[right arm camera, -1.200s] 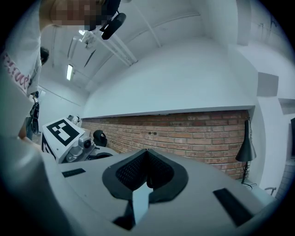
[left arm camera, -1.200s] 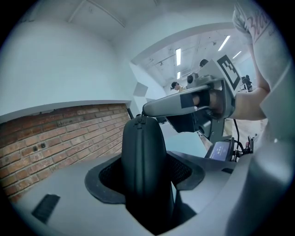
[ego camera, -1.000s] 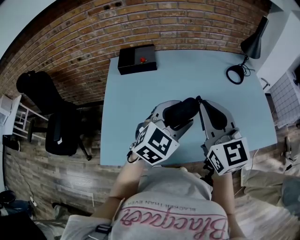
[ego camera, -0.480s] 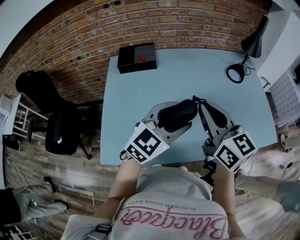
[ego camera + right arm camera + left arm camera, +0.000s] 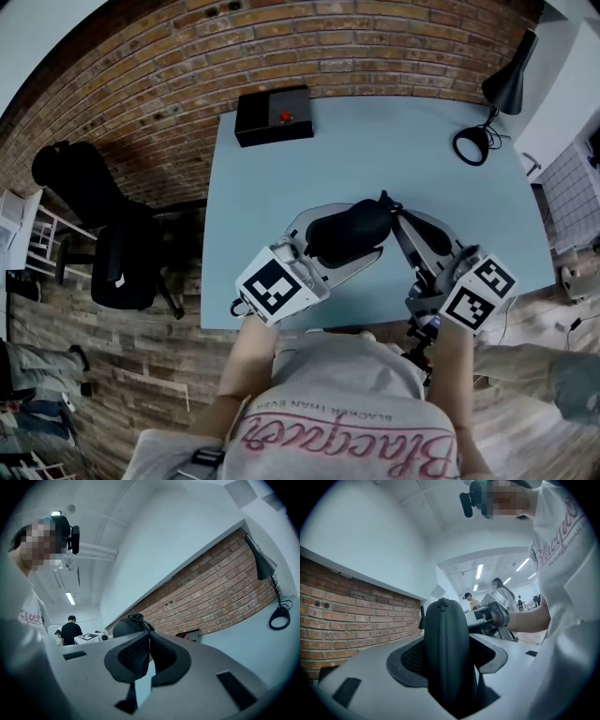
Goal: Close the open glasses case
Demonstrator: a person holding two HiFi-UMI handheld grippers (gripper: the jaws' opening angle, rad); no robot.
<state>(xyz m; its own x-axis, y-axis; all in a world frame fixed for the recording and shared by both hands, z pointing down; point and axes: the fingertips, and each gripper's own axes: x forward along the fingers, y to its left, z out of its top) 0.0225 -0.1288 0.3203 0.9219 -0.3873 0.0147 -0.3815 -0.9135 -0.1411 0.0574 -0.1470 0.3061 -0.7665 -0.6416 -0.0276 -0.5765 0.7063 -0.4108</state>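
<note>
The dark, oval, hard-shell glasses case (image 5: 347, 232) is held at the centre of the head view, above the pale blue table (image 5: 375, 141). It is clamped edge-on between the jaws of the left gripper (image 5: 449, 660). The jaws of the right gripper (image 5: 149, 651) are pressed together just beside the zip tab (image 5: 136, 617) — a pinch on it cannot be confirmed. The halves are seen together and the visible seam appears zipped — little is judged left to do.

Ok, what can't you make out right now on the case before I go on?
- Glasses case zip: head view, too small and partly under the left gripper; whether fully closed, unclear.
- Zipper pull: right gripper view, the shut right gripper hides whether it is pinched.
- Red item on black box: head view, too small.
</note>
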